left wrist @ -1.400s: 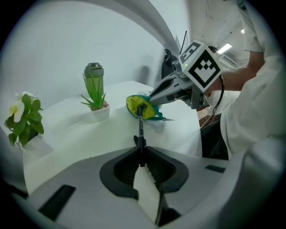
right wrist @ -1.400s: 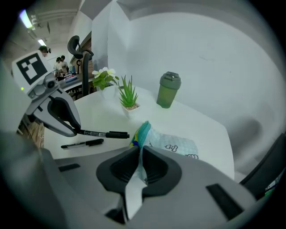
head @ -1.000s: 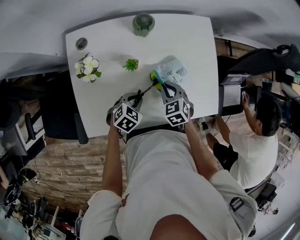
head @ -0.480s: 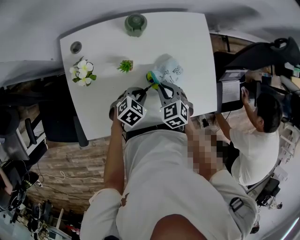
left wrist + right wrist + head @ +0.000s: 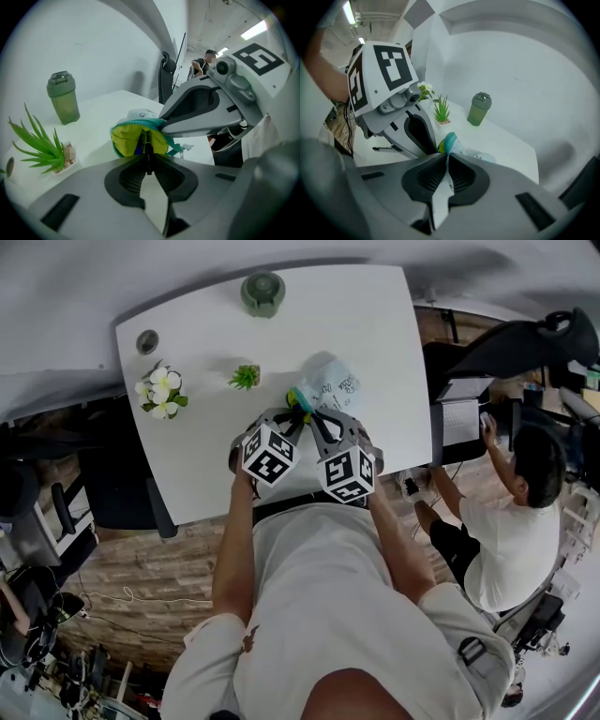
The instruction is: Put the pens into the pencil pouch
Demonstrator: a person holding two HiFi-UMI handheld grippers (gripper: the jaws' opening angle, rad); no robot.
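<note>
The pencil pouch (image 5: pixel 325 388), white with a teal rim and yellow lining, lies near the table's front right. My right gripper (image 5: pixel 310 418) is shut on the pouch's rim (image 5: pixel 449 140) and holds the mouth up. My left gripper (image 5: pixel 292 421) is shut on a thin black pen (image 5: pixel 148 149). The pen's tip reaches into the yellow mouth of the pouch (image 5: pixel 136 140). The right gripper view shows another dark pen (image 5: pixel 386 148) lying on the table, left of the left gripper.
A green shaker bottle (image 5: pixel 262 292) stands at the far edge of the white table (image 5: pixel 375 324). A small green plant (image 5: pixel 246 378), white flowers (image 5: pixel 156 393) and a small round object (image 5: pixel 147 340) lie to the left. A person (image 5: pixel 511 521) sits at a desk to the right.
My left gripper has moved right toward the right gripper, bringing the pen's tip into the pouch mouth. The right gripper stayed on the pouch rim.
</note>
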